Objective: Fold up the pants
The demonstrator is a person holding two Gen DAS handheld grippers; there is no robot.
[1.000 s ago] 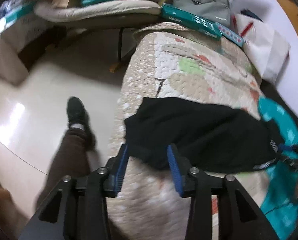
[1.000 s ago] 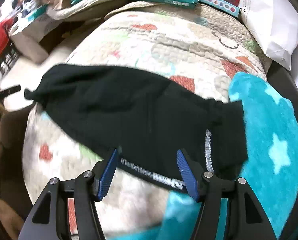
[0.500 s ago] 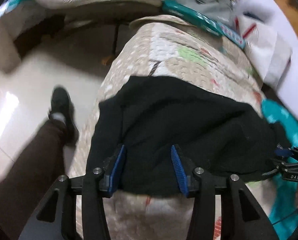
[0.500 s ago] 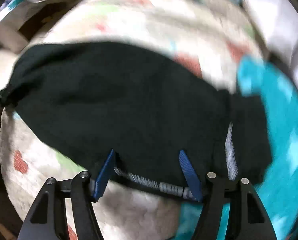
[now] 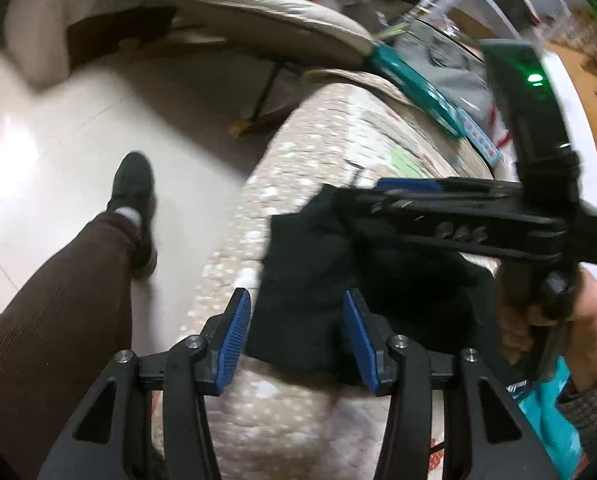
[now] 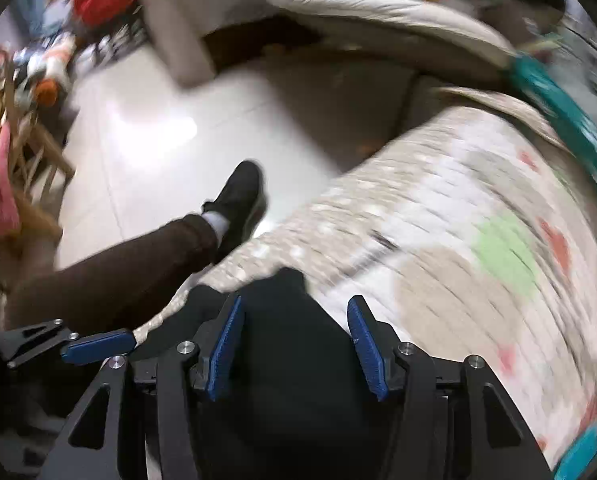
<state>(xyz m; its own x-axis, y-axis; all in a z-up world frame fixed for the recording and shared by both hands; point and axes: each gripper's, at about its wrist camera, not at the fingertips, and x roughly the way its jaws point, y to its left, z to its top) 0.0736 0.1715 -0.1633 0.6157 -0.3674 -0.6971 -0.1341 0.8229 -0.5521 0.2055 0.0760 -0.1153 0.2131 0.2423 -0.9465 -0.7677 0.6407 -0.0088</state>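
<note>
At nine o'clock, bare floor [image 5: 58, 128] beside the person's leg [image 5: 58, 280]. The left gripper [image 5: 296, 336] stands unclenched astride the black pants [image 5: 298, 280], bunched at the quilted bed [image 5: 330, 140] edge. At three o'clock, the right gripper [image 6: 294, 344] is closing, pants between its pads, untouched

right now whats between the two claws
Only the black pants, bunched on the quilt. In the left wrist view the right claw hangs over their far edge and the left claw straddles the near edge.
</note>
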